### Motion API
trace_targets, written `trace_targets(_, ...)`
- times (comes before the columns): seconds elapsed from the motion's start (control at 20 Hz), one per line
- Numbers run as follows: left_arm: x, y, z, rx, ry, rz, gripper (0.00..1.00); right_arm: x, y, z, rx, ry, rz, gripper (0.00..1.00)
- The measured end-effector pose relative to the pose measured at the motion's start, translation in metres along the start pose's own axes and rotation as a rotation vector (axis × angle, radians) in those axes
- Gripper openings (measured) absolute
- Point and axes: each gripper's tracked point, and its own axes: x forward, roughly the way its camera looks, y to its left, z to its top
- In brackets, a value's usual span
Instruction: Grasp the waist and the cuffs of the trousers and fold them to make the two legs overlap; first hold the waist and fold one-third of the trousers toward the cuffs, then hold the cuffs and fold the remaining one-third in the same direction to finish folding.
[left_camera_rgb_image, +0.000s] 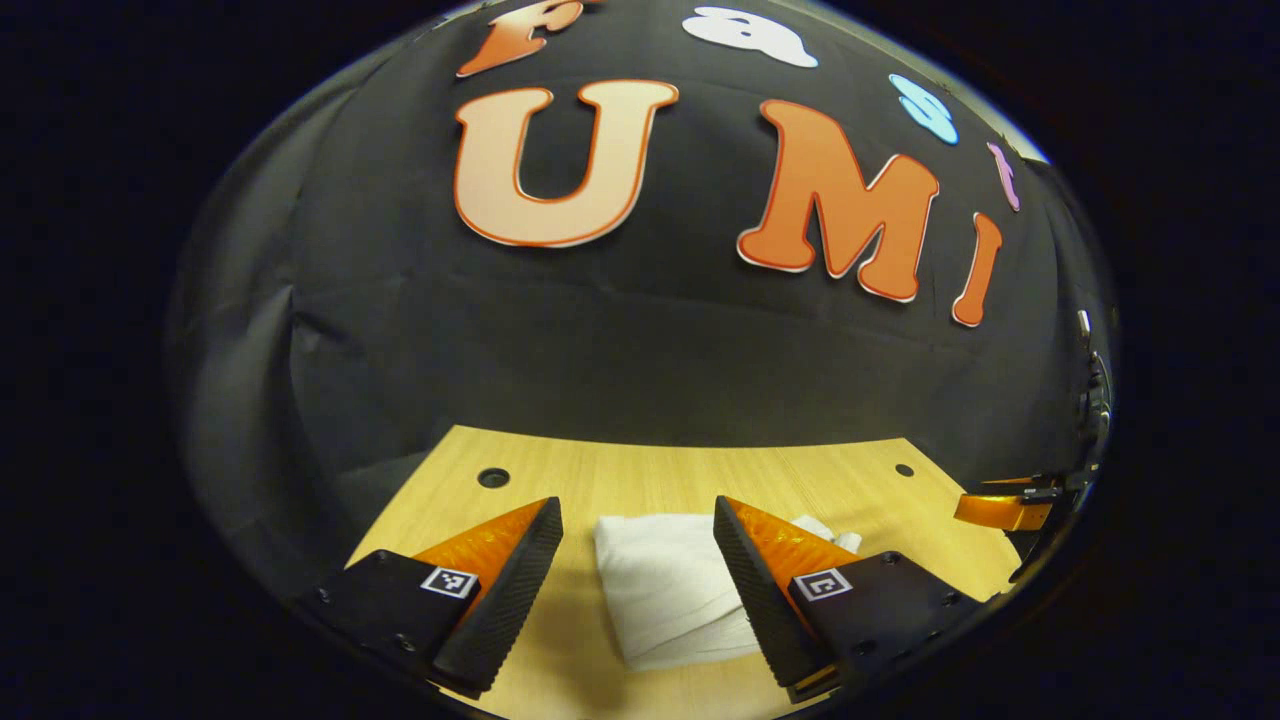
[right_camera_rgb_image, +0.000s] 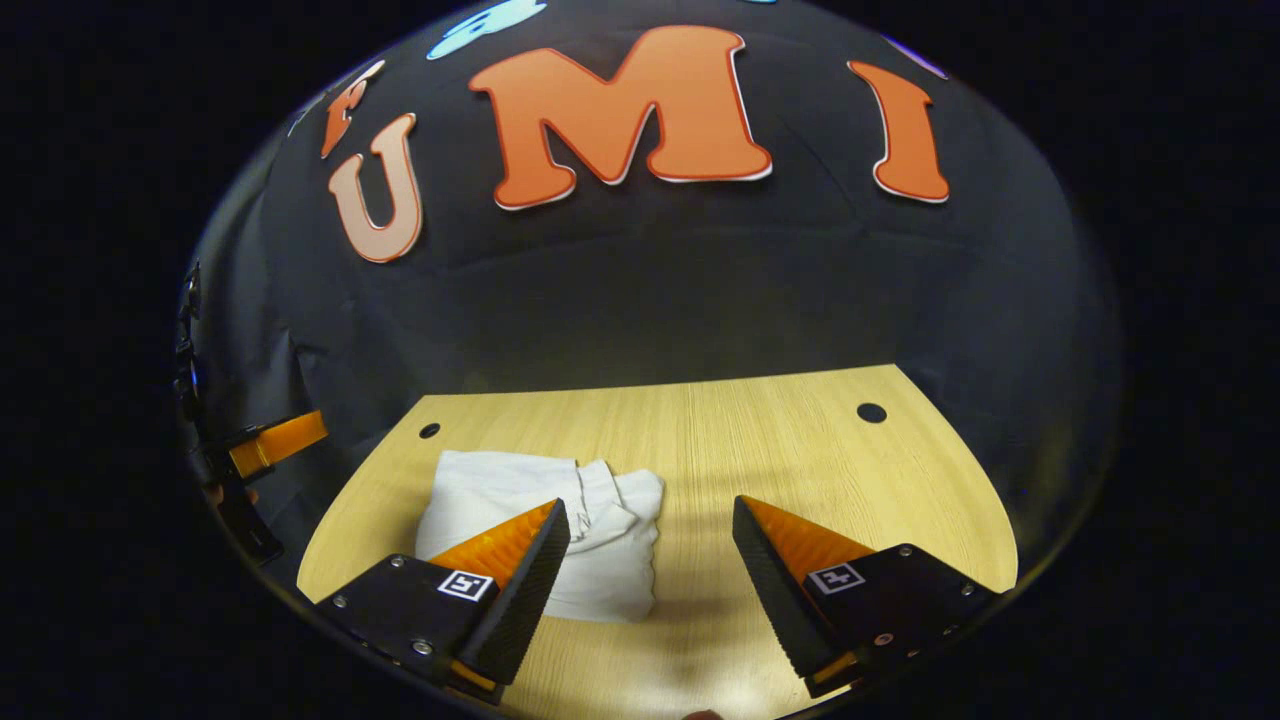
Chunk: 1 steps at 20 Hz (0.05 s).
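Note:
White trousers (left_camera_rgb_image: 665, 585) lie folded into a compact bundle on the wooden table (left_camera_rgb_image: 640, 475). In the left gripper view my left gripper (left_camera_rgb_image: 638, 515) hangs open above the table, and the bundle shows between its fingers, apart from them. In the right gripper view the same trousers (right_camera_rgb_image: 560, 520) lie left of centre, partly behind the left finger. My right gripper (right_camera_rgb_image: 650, 520) is open and holds nothing, with bare table between its fingers. The other gripper (left_camera_rgb_image: 1005, 508) shows at the far right edge of the left gripper view, and at the left edge (right_camera_rgb_image: 265, 445) of the right gripper view.
Small round holes (left_camera_rgb_image: 493, 477) (right_camera_rgb_image: 871, 412) sit near the table's back corners. The black cloth wall rises right behind the table's far edge. Bare wood (right_camera_rgb_image: 800, 450) lies to the right of the bundle.

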Motion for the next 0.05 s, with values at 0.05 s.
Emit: trace_targets(0.05,0.0025,0.0007,-0.0032,0.000,-0.018,0.010,0.99,-0.0034,0.0053,0.0051,-0.010,-0.027,0.004,0.98)
